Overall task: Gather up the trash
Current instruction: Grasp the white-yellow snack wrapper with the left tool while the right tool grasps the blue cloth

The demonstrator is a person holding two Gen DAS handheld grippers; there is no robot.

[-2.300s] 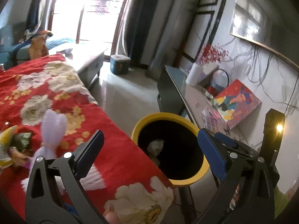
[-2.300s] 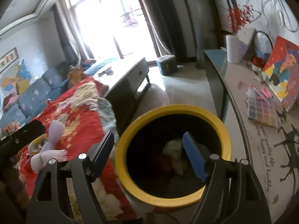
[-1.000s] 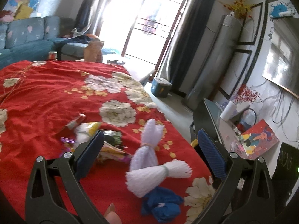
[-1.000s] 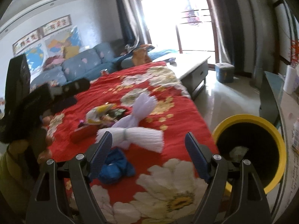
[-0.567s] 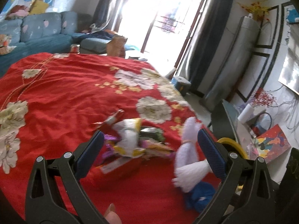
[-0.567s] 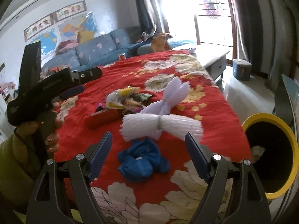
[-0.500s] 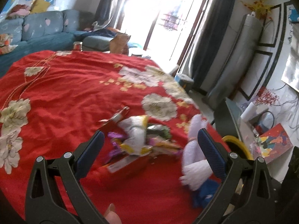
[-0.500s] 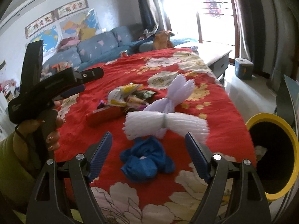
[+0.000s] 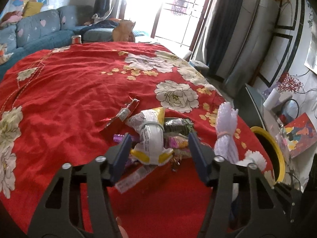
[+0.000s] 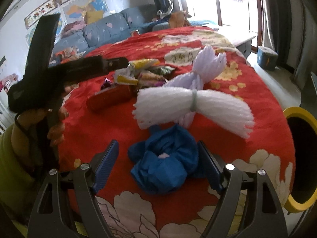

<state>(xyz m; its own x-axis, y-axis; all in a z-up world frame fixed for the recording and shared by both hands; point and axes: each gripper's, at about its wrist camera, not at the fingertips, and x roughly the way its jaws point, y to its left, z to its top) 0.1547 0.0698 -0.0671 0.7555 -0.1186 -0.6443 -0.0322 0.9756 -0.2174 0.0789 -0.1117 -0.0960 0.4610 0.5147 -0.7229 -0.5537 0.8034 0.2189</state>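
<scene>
R gripper open w/ blue bag between jaws, white foam net behind; yellow bin at right.

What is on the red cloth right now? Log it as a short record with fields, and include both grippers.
surface: red floral cloth
left gripper: fingers closing around the white and yellow wrapper, pads not yet pressing it
right gripper: open, straddling the crumpled blue bag
other trash: white foam net, lilac foam net, red packet
bin: yellow-rimmed bin beside the cloth's right edge
</scene>
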